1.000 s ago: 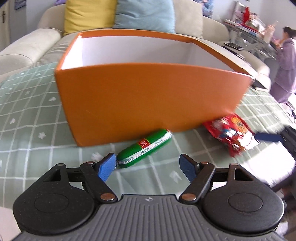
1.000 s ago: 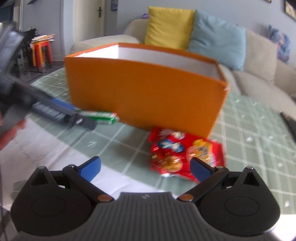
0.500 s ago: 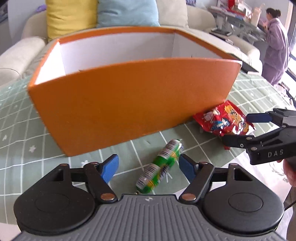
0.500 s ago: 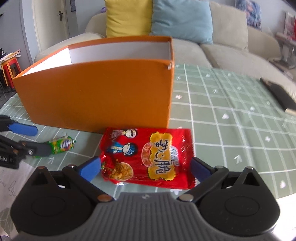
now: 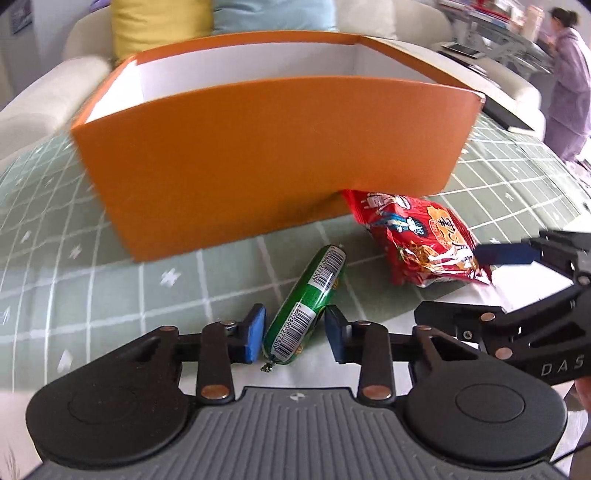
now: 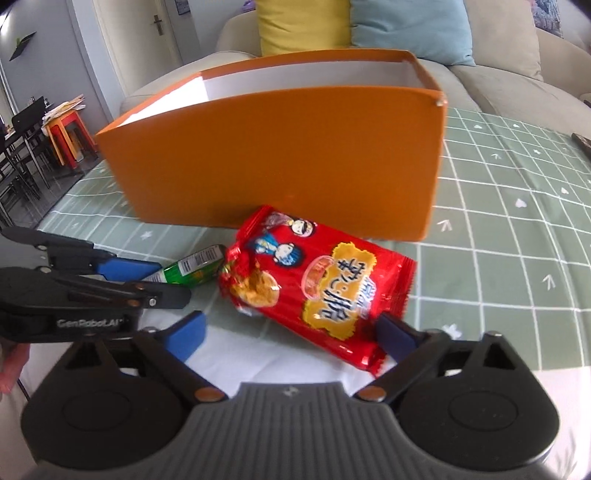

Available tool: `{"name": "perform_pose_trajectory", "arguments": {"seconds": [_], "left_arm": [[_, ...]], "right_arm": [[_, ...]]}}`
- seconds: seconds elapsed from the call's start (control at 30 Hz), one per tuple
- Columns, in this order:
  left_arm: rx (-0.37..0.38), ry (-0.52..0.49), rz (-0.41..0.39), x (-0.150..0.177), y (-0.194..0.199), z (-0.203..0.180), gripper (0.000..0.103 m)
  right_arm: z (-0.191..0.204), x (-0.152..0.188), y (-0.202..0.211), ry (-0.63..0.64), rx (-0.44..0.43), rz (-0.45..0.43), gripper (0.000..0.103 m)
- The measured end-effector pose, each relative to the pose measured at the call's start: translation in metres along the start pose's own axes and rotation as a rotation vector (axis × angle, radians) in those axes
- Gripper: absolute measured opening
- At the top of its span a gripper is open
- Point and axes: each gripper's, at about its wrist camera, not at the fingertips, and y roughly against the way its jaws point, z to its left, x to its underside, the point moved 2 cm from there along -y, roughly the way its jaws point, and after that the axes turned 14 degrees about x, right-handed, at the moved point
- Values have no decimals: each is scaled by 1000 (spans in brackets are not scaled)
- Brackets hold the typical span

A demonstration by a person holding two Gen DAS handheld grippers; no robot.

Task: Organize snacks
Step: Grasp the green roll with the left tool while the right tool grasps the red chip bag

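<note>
An orange box (image 5: 258, 158) with a white inside stands open-topped on the green checked cloth, also in the right wrist view (image 6: 295, 158). A green sausage stick (image 5: 314, 295) lies in front of it, its near end between the pads of my left gripper (image 5: 295, 334). Those jaws are closing, with a thin gap showing at the left pad. A red snack bag (image 6: 321, 291) lies against the box's foot, its near end between the wide jaws of my right gripper (image 6: 291, 332), which are closing; the left pad stands clear of it. Each view shows the other gripper (image 6: 162, 282) from the side.
A sofa with a yellow cushion (image 6: 303, 26) and a blue cushion (image 6: 410, 26) runs behind the table. A person in purple (image 5: 569, 85) stands far right. Chairs and a red stool (image 6: 70, 136) are at far left. A white sheet (image 6: 258, 350) covers the table's near edge.
My left jaws have narrowed around the sausage stick. My right gripper has rolled and come nearer the red bag, which now lies slanted between its slightly narrower jaws.
</note>
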Motion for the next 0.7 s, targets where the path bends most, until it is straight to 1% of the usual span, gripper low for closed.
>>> {"name": "perform_pose_trajectory", "arguments": {"seconds": [0.07, 0.1, 0.13, 0.17, 0.2, 0.27, 0.37, 0.43, 0.47, 0.5, 0.53, 0.57, 0.6, 0.7], "left_arm": [[-9, 55, -6, 5, 6, 4, 38], [-2, 79, -8, 7, 9, 4, 36], [12, 102, -6, 9, 11, 6, 35], [25, 122, -2, 10, 13, 8, 35], [31, 144, 3, 11, 15, 9, 35], [26, 180, 10, 15, 20, 11, 35], [10, 189, 9, 19, 25, 10, 35], [5, 198, 0, 22, 27, 10, 35], [5, 205, -5, 21, 28, 10, 36], [5, 210, -9, 21, 29, 11, 41], [5, 211, -15, 20, 28, 12, 46], [3, 208, -22, 19, 27, 12, 49], [-1, 203, -27, 17, 26, 11, 52], [-10, 191, -34, 11, 21, 12, 55]], "right_arm": [[7, 3, 5, 17, -16, 2, 80], [10, 4, 8, 24, -28, 2, 76], [14, 6, 10, 31, -42, 4, 74], [17, 6, 11, 39, -57, 7, 68], [21, 7, 13, 51, -70, 7, 63], [29, 10, 19, 79, -91, 3, 57], [36, 11, 27, 124, -90, -30, 56], [35, 8, 31, 150, -68, -71, 60], [33, 7, 33, 162, -56, -91, 66], [32, 6, 34, 175, -42, -111, 72], [29, 5, 35, 191, -33, -126, 75], [28, 2, 33, 206, -31, -134, 83], [28, 0, 30, 219, -27, -143, 87], [26, -6, 19, 279, -18, -159, 89]]}}
